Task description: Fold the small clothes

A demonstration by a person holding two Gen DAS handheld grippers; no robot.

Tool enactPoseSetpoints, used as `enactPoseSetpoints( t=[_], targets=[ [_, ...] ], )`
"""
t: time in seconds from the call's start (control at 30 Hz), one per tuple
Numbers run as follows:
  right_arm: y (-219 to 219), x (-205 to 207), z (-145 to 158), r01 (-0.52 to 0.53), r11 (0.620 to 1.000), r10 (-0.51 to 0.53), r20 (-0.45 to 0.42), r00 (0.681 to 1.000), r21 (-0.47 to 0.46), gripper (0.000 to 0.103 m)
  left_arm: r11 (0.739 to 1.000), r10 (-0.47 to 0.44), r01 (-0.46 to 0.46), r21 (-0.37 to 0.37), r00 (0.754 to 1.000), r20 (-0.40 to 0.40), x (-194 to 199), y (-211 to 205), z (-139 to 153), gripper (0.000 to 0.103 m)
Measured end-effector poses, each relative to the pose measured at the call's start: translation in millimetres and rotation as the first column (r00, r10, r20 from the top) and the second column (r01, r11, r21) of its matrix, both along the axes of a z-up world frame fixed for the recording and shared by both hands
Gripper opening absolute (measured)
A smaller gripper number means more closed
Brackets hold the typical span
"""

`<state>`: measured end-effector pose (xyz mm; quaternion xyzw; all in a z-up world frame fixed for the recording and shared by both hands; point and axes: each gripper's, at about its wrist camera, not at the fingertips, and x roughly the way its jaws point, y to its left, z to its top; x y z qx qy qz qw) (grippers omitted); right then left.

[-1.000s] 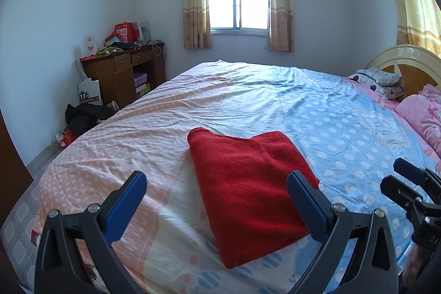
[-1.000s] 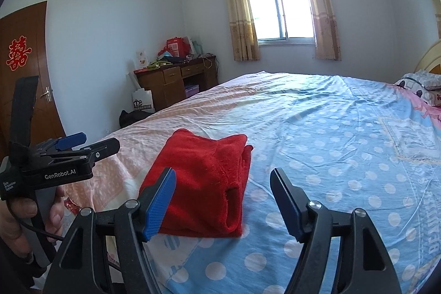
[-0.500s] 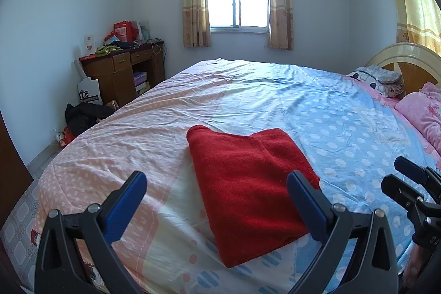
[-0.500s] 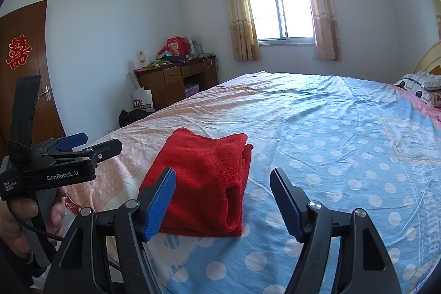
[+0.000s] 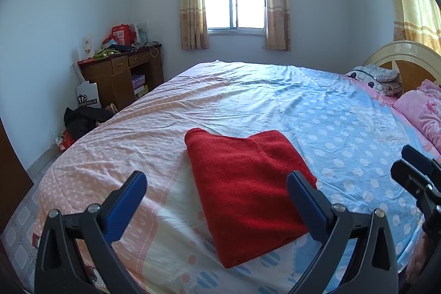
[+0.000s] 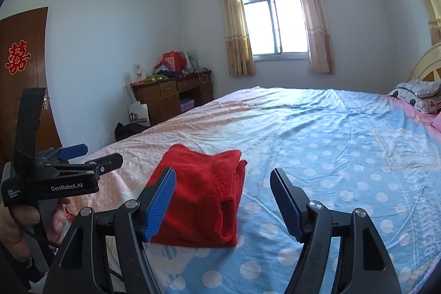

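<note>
A folded red garment (image 5: 245,189) lies flat on the polka-dot bedspread (image 5: 317,112) near the bed's front edge. My left gripper (image 5: 217,197) hovers in front of it, open, nothing between its blue pads. In the right wrist view the same red garment (image 6: 204,194) lies ahead and slightly left. My right gripper (image 6: 223,197) is open above the bed with empty jaws. The left gripper (image 6: 82,159) shows at the left of that view, held by a hand (image 6: 19,219). The right gripper (image 5: 416,172) peeks in at the right edge of the left wrist view.
A wooden desk (image 5: 121,70) with clutter stands at the far left wall, a dark heap of bags (image 5: 82,117) on the floor beside it. Pillows (image 5: 374,79) and a pink quilt (image 5: 421,112) lie by the headboard at right. A brown door (image 6: 24,73) stands left.
The right wrist view has tipped slightly, so the bed sits lower in frame. The garment and left gripper have not moved.
</note>
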<state>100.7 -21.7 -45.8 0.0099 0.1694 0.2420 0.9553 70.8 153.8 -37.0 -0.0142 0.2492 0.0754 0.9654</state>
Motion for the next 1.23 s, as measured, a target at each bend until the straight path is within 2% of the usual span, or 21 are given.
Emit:
enactPoseSetpoints(
  t=[0.37,0.83,1.23],
  targets=[
    [0,-7,3,-0.001,1.0,0.002,0.034,0.999,-0.007,0.072,1.0,-0.006,0.006,-0.005,1.0,0.017,-1,-4,4,0.103],
    [6,-10,1,-0.015,1.0,0.016,0.042,0.999,-0.025,0.072,0.997,0.08,-0.081,0.016,0.996,0.047,-3,13,9,0.103],
    [12,-8,-5,-0.034,0.998,0.035,0.019,0.999,-0.047,0.072,0.993,0.112,-0.113,0.021,0.993,0.04,-1,21,4,0.103]
  ],
)
